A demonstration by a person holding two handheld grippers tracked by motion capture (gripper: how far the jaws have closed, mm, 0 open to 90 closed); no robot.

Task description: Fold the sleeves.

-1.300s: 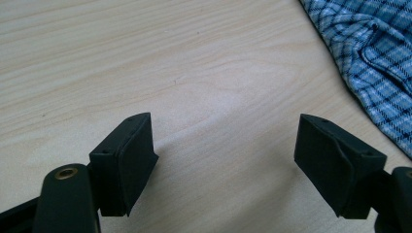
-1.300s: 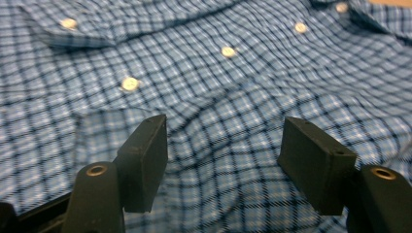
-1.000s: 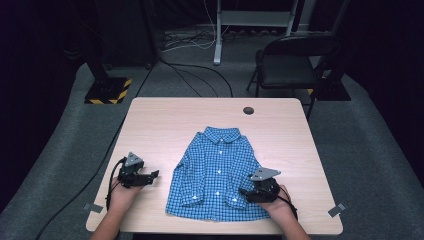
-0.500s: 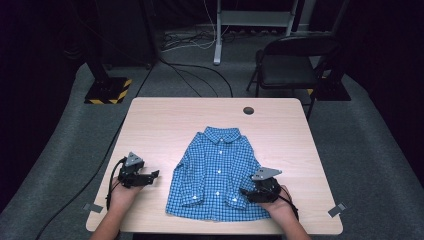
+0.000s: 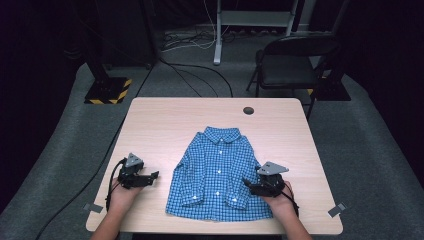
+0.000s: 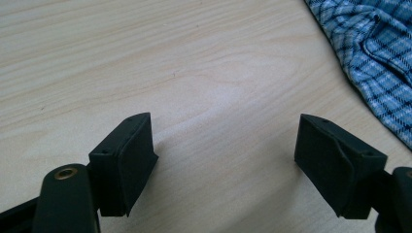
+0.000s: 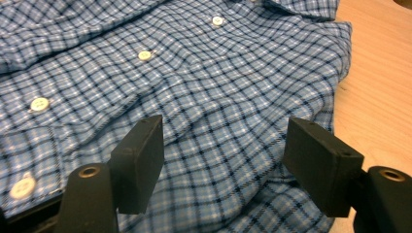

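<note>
A blue checked shirt lies flat and buttoned on the wooden table, collar away from me. My left gripper rests on bare wood to the shirt's left and points toward it. Its jaws are open and empty in the left gripper view, with the shirt at the upper right. My right gripper sits at the shirt's right sleeve edge. In the right gripper view its jaws have just been opening and stand wide over the shirt, with no fabric pinched between them.
A small dark round spot marks the table's far edge. Behind the table stand a black chair and a stand base with yellow-black stripes. Cables run across the grey floor.
The right hand has shifted slightly at the shirt's edge. The left hand and the shirt look the same.
</note>
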